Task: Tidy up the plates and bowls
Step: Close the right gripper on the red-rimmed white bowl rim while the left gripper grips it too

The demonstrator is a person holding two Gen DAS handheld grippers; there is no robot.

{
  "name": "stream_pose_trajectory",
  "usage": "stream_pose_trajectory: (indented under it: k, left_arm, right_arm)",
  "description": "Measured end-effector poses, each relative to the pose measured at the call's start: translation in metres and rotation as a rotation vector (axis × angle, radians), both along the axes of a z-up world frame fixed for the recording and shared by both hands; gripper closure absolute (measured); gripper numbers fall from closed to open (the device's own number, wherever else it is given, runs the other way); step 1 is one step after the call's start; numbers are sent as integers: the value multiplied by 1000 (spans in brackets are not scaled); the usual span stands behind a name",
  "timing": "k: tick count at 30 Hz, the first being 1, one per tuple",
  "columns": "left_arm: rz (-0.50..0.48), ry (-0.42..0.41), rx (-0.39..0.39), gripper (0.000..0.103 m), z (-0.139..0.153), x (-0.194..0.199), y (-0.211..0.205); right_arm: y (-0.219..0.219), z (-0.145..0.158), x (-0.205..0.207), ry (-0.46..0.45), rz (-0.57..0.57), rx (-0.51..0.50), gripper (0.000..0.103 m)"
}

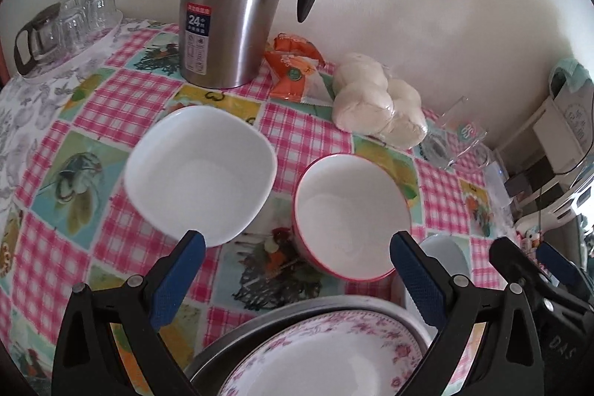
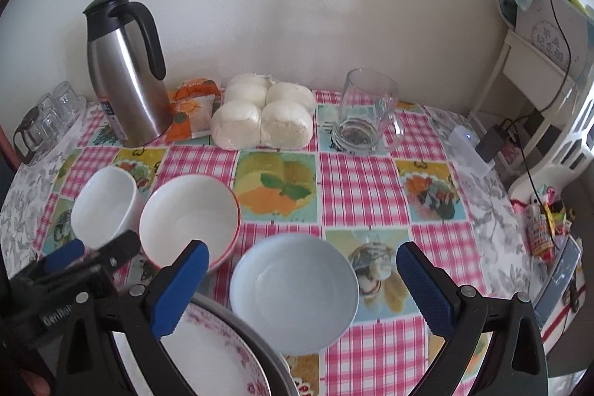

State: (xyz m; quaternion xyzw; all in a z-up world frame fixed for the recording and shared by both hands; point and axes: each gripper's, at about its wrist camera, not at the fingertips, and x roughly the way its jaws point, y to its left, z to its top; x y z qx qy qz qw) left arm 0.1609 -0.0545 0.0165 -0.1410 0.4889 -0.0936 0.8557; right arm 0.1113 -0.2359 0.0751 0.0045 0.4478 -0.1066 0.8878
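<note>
Three bowls sit loose on the checked table [image 2: 356,188] ahead of me: a squarish white bowl [image 1: 200,173] farthest to my left, a red-rimmed bowl [image 1: 351,216] just beside it, and a pale round bowl [image 2: 295,290] nearer my right side. Close under both tools lies a pink-flowered plate [image 1: 334,362] resting in a grey metal dish [image 1: 237,336].

My left tool [image 1: 297,277] is spread wide with nothing between its blue pads, aimed at the gap between the white and red-rimmed bowls. My right tool [image 2: 302,284] is likewise wide apart and empty, with the pale bowl lying between its fingers in that view (whether it hangs above the bowl or level with it, I cannot tell).

I judge these bowls to be glazed ceramic: stiff, fairly light, slippery, and quick to chip if knocked together. The rim is the place to grip, one pad inside the wall and one outside. A pinch across the whole bowl looks too wide and would slide off the curve. The red-rimmed bowl stands close to its white neighbour, so I would take it from the free side.

The steel flask [image 2: 126,69], the bagged buns [image 2: 263,112] and the glass mug [image 2: 365,112] stand well behind.
</note>
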Motion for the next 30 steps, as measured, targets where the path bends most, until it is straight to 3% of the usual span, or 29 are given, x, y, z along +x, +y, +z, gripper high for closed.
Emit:
stream_pose_trajectory:
  k: [6, 14, 23, 29, 30]
  left_arm:
    - [10, 64, -78, 2, -11, 12, 7]
    - [18, 124, -82, 3, -13, 18, 5]
    - [45, 154, -103, 37, -15, 22, 8]
    - [29, 189, -58, 40, -22, 25, -2]
    - [30, 197, -52, 44, -25, 25, -3]
  right_arm:
    - [-6, -7, 22, 17, -11, 49, 1]
    - [-8, -30, 42, 50, -4, 88, 5]
    - [3, -56, 61, 91, 44, 111, 21]
    - [11, -71, 71, 117, 78, 136, 33]
    - [12, -73, 72, 121, 81, 139, 35]
